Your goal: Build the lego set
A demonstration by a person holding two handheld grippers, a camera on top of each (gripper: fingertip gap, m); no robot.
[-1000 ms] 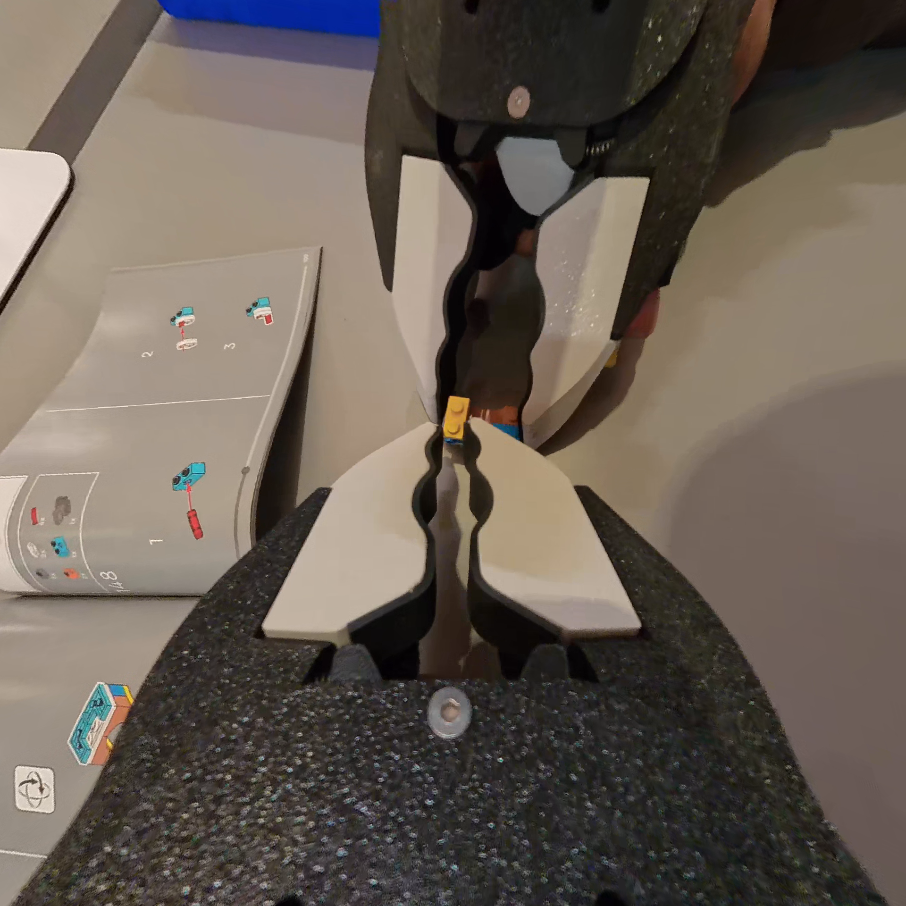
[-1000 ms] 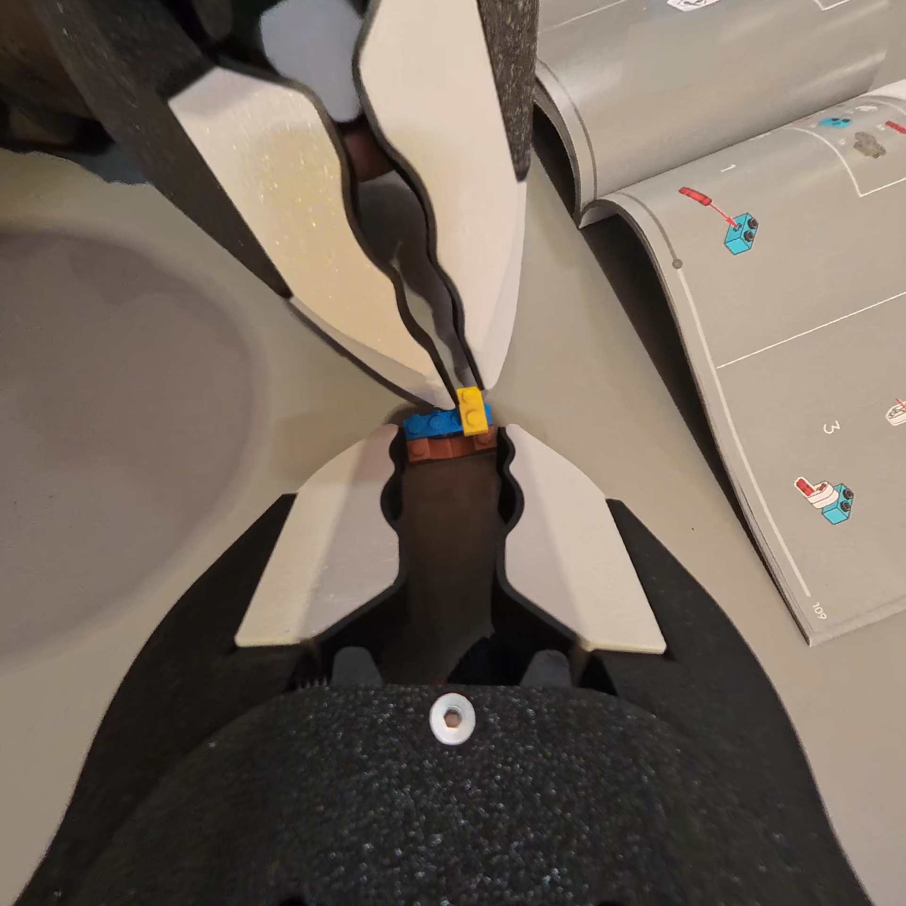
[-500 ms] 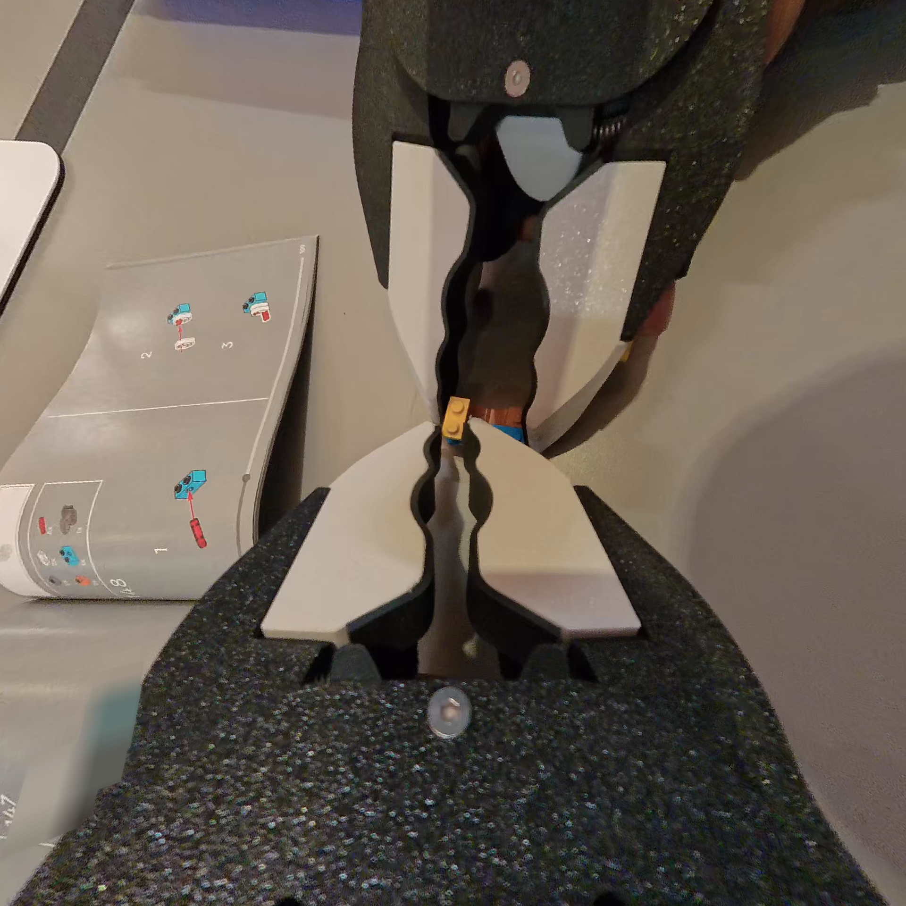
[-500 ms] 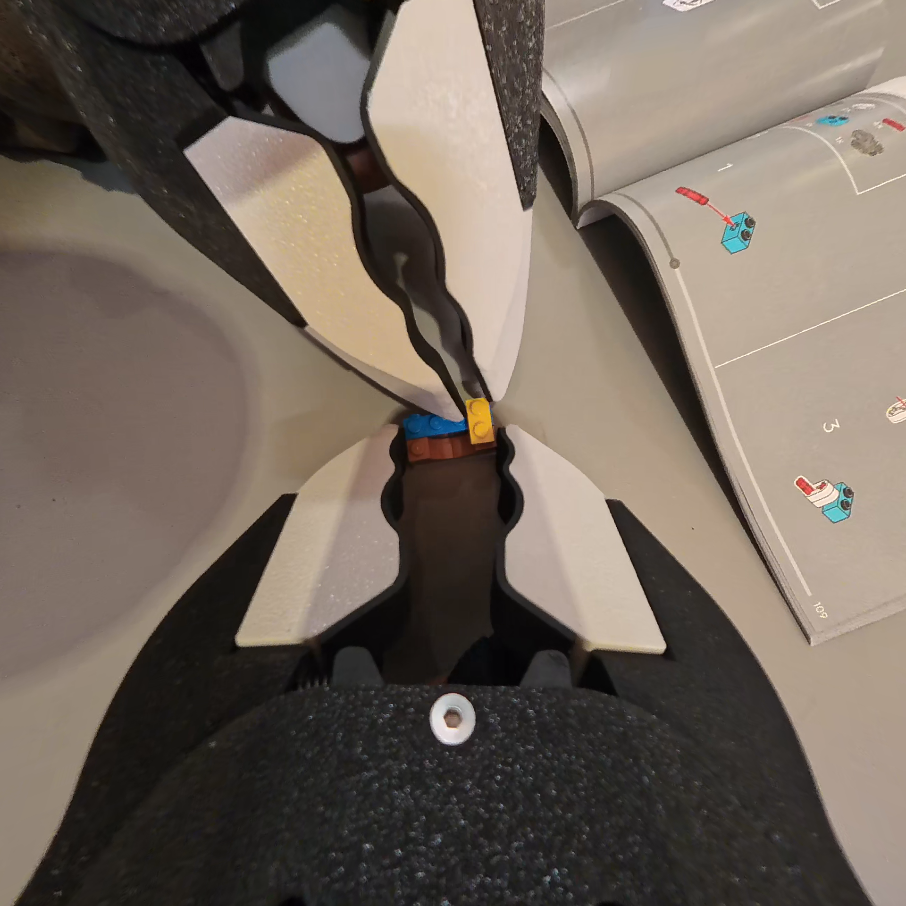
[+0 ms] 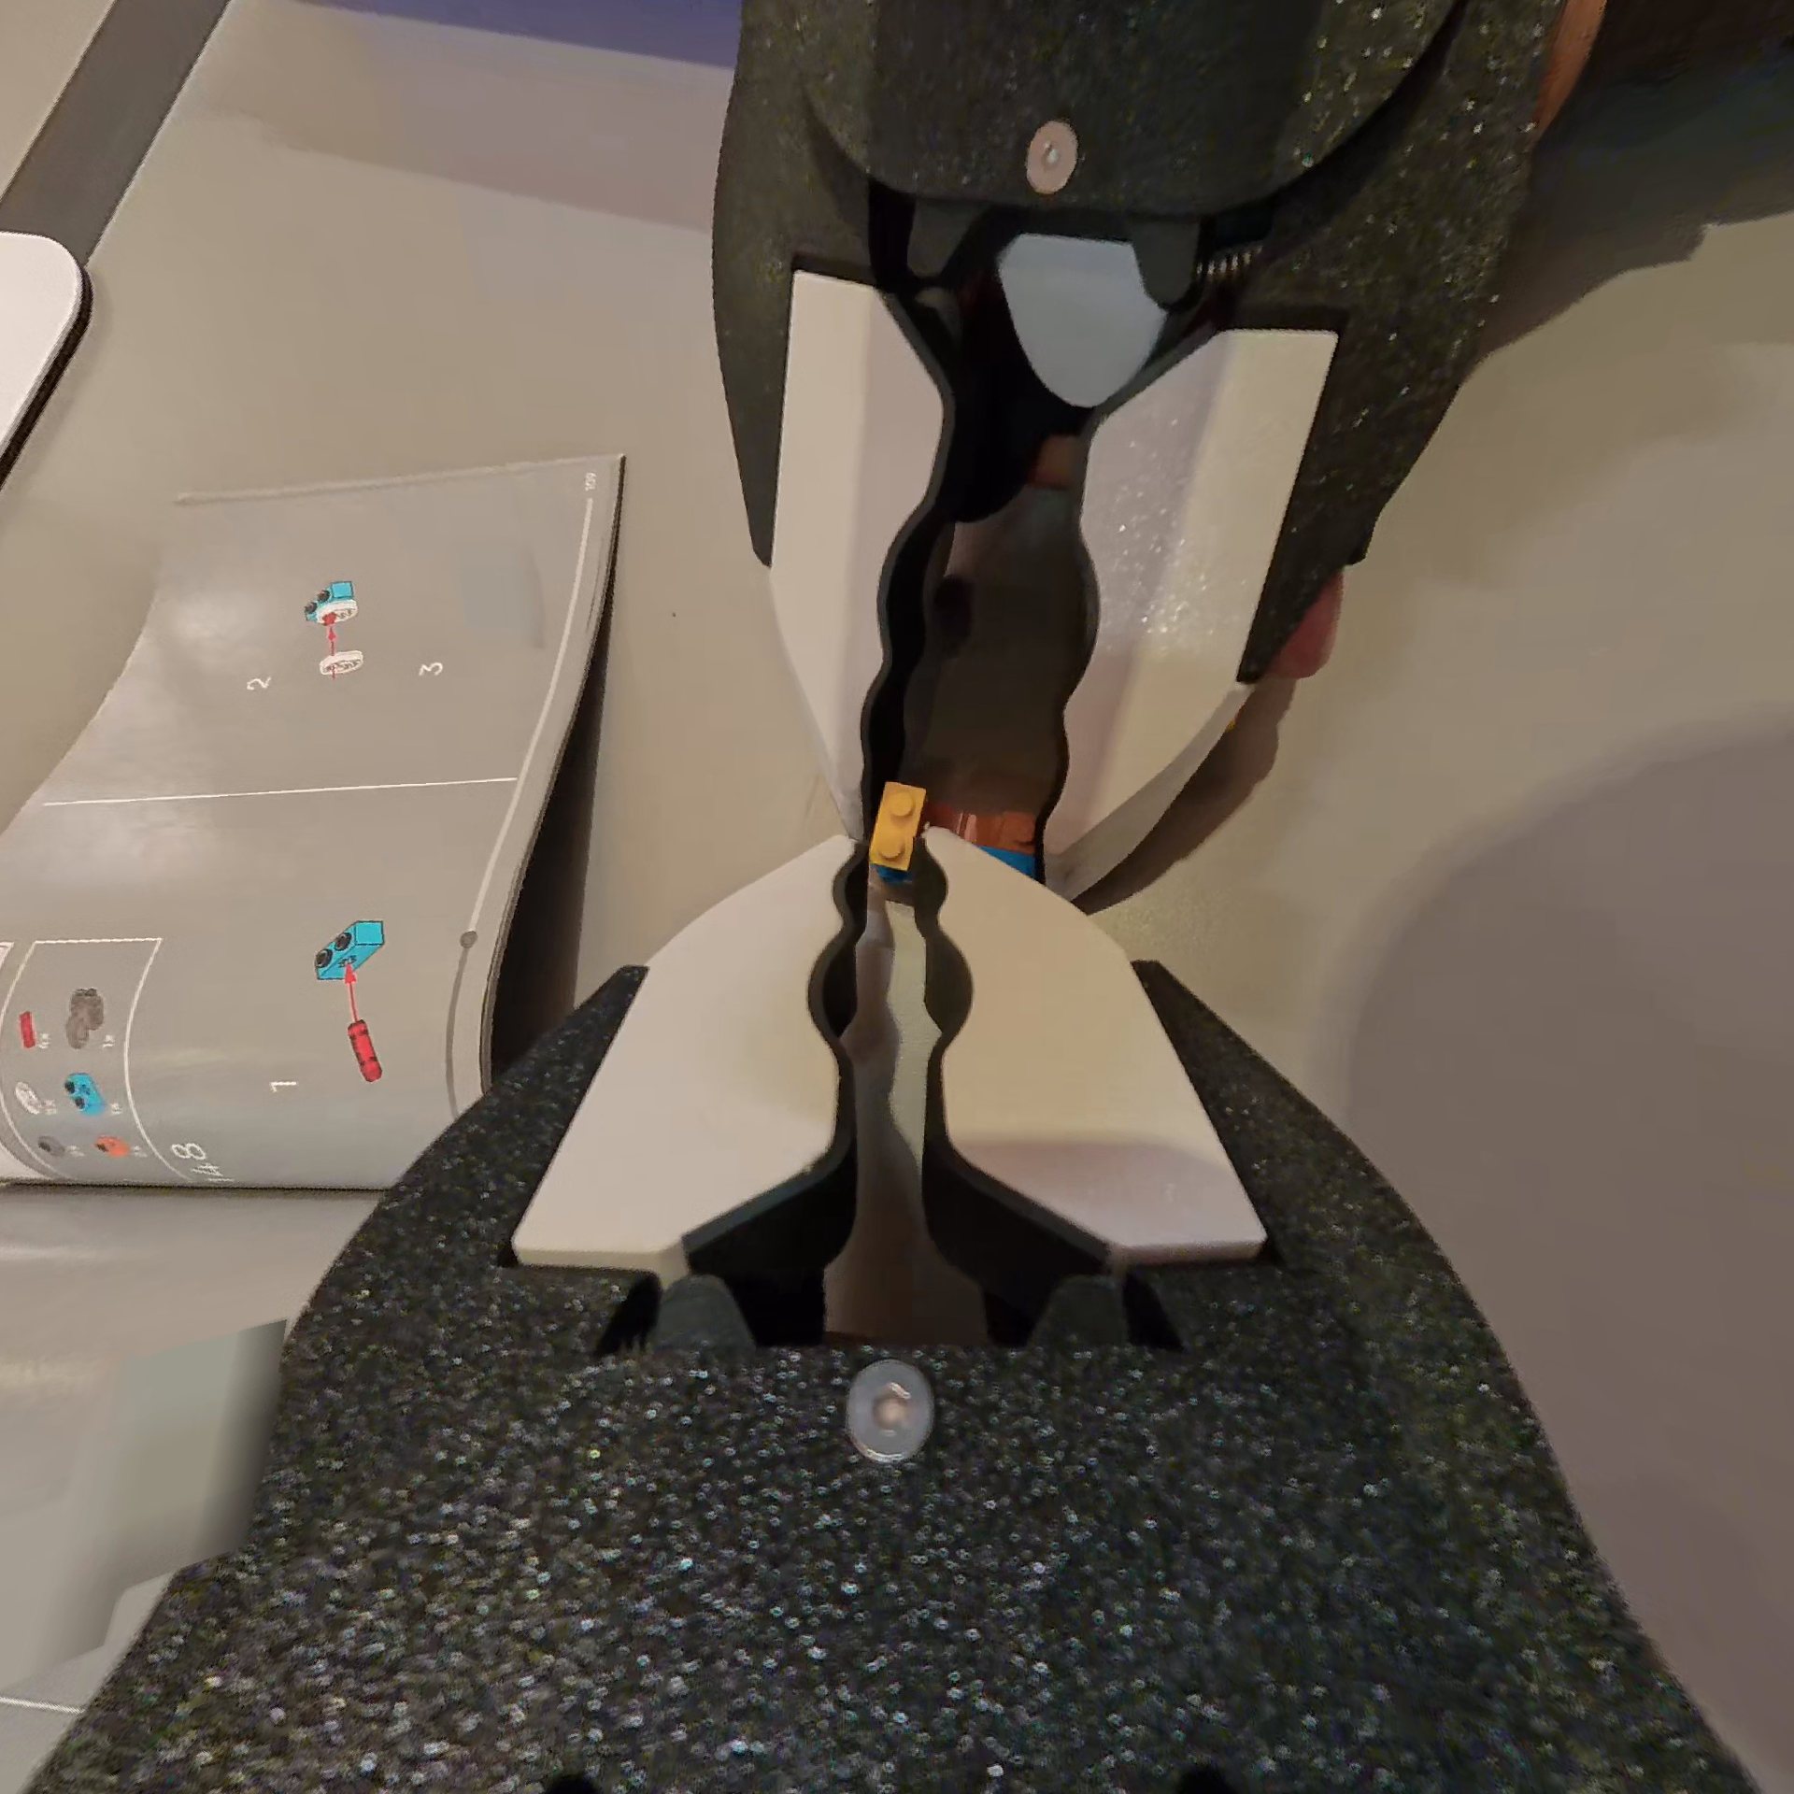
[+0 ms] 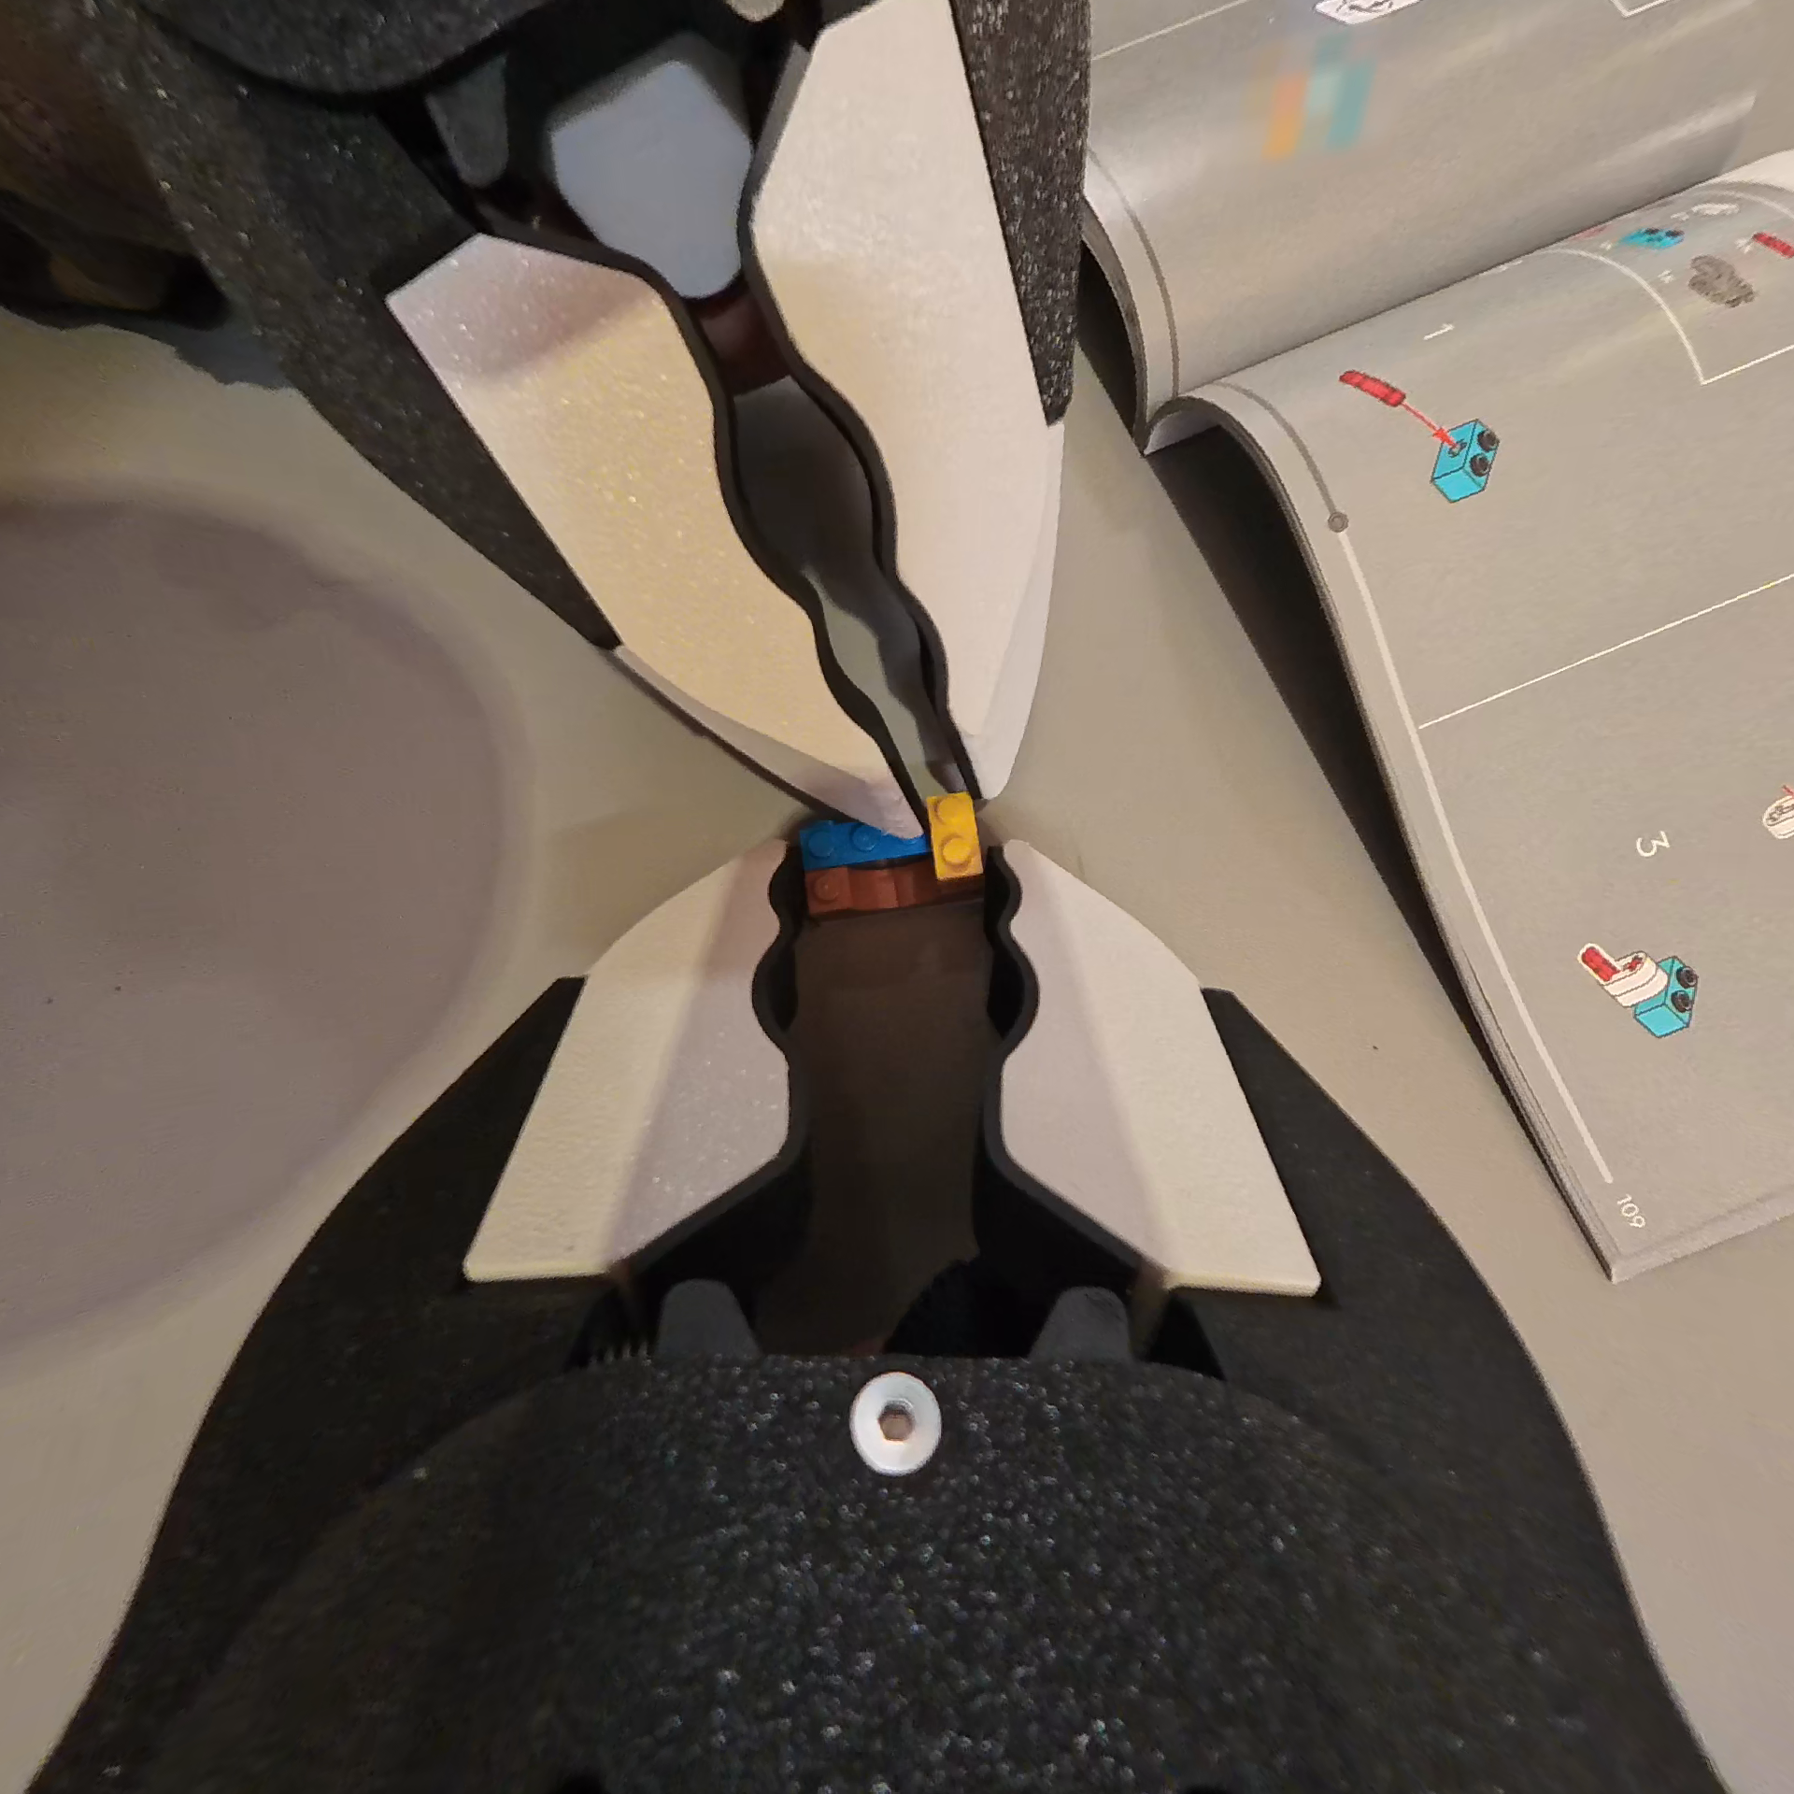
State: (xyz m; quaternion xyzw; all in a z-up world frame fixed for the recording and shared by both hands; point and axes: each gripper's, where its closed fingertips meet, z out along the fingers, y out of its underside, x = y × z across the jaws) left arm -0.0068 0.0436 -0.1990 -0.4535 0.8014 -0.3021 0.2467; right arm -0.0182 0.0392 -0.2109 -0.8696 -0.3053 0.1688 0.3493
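The left gripper (image 5: 891, 854) pinches a yellow plate (image 5: 895, 825) tip-to-tip against the right gripper (image 6: 893, 879), whose jaws hold the blue-and-brown stack (image 6: 854, 869). An open booklet (image 6: 1553, 680) lies beside them.

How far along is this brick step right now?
Done: blue plate sits on brown plate, clamped by the right gripper. In hand: left gripper holds the yellow plate at the stack's end. Left: whether it is seated is unclear; release follows.
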